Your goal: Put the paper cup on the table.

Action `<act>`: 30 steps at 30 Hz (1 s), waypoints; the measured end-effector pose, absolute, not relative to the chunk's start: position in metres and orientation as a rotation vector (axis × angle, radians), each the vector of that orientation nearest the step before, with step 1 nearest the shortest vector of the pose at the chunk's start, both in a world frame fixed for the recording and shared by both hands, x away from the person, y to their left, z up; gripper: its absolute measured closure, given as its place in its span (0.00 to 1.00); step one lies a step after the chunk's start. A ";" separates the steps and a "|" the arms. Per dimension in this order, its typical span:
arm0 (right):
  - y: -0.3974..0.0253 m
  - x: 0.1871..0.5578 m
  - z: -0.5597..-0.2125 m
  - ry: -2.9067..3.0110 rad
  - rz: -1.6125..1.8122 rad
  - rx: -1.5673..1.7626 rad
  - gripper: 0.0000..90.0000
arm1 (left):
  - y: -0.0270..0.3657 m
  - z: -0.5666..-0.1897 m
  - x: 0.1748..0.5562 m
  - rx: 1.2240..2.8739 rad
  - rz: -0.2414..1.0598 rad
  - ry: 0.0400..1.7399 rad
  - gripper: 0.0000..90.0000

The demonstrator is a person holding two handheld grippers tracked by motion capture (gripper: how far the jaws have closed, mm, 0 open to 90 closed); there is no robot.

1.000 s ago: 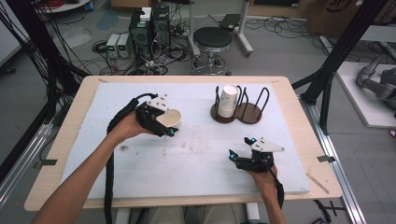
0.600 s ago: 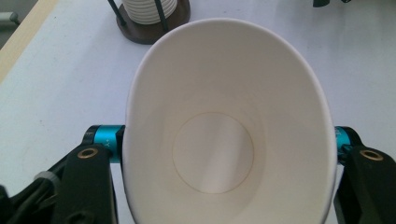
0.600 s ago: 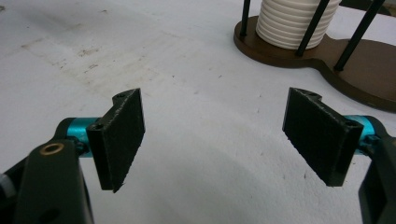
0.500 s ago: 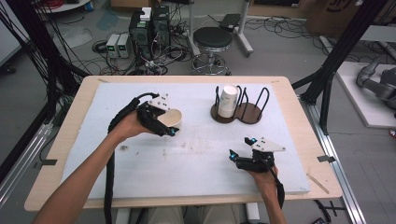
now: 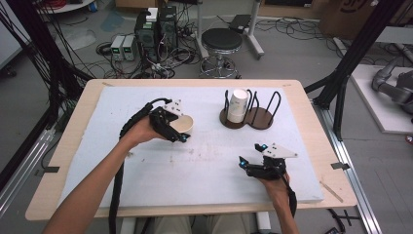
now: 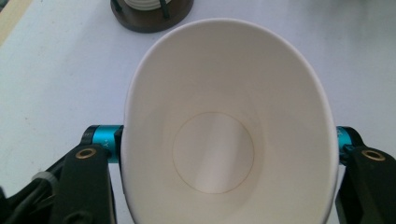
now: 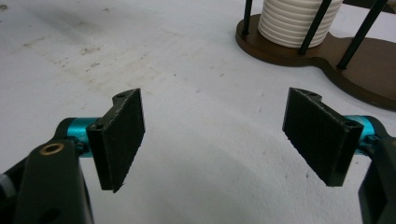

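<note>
A white paper cup (image 5: pixel 184 125) lies on its side in my left gripper (image 5: pixel 178 130), which is shut on it above the white mat. In the left gripper view the cup's mouth (image 6: pixel 229 126) faces the camera, squeezed oval between the jaws. A dark wooden holder (image 5: pixel 247 117) with black wire posts stands at the back centre, and a stack of white cups (image 5: pixel 237 105) sits upside down in its left bay. My right gripper (image 5: pixel 248 161) rests open near the mat's front right, with nothing between its pads (image 7: pixel 122 135). The holder (image 7: pixel 327 51) lies ahead of it.
The white mat (image 5: pixel 195 161) covers a wooden table (image 5: pixel 58 161). The holder's right bay (image 5: pixel 263 117) stands vacant. Beyond the table's far edge are a black stool (image 5: pixel 221 44), cables and electronic boxes (image 5: pixel 156 29) on the floor.
My left gripper has tilted the cup a little further onto its side. The right gripper has stayed put.
</note>
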State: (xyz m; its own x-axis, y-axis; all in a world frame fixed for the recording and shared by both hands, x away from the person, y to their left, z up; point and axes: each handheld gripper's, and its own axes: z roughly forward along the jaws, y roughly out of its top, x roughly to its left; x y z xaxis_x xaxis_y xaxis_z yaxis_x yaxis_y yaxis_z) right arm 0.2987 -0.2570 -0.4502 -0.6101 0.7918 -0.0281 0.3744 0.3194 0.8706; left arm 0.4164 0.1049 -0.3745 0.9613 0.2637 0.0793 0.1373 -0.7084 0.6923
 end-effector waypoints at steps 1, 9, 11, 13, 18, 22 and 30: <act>-0.257 0.299 -0.450 2.136 1.228 1.028 0.24 | 0.104 -0.376 0.418 2.371 0.222 0.284 0.38; -0.257 0.299 -0.450 2.136 1.232 1.029 0.24 | 0.092 -0.391 0.426 2.410 0.190 0.295 0.38; -0.257 0.299 -0.450 2.137 1.229 1.023 0.24 | 0.089 -0.395 0.428 2.417 0.182 0.300 0.37; -0.257 0.299 -0.450 2.139 1.230 1.028 0.24 | 0.087 -0.398 0.430 2.429 0.177 0.306 0.37; -0.257 0.299 -0.450 2.141 1.231 1.028 0.24 | 0.085 -0.402 0.432 2.447 0.172 0.314 0.37; -0.257 0.300 -0.450 2.145 1.231 1.029 0.24 | 0.083 -0.407 0.435 2.467 0.164 0.324 0.37; -0.257 0.300 -0.450 2.143 1.233 1.034 0.24 | 0.082 -0.411 0.436 2.471 0.153 0.339 0.35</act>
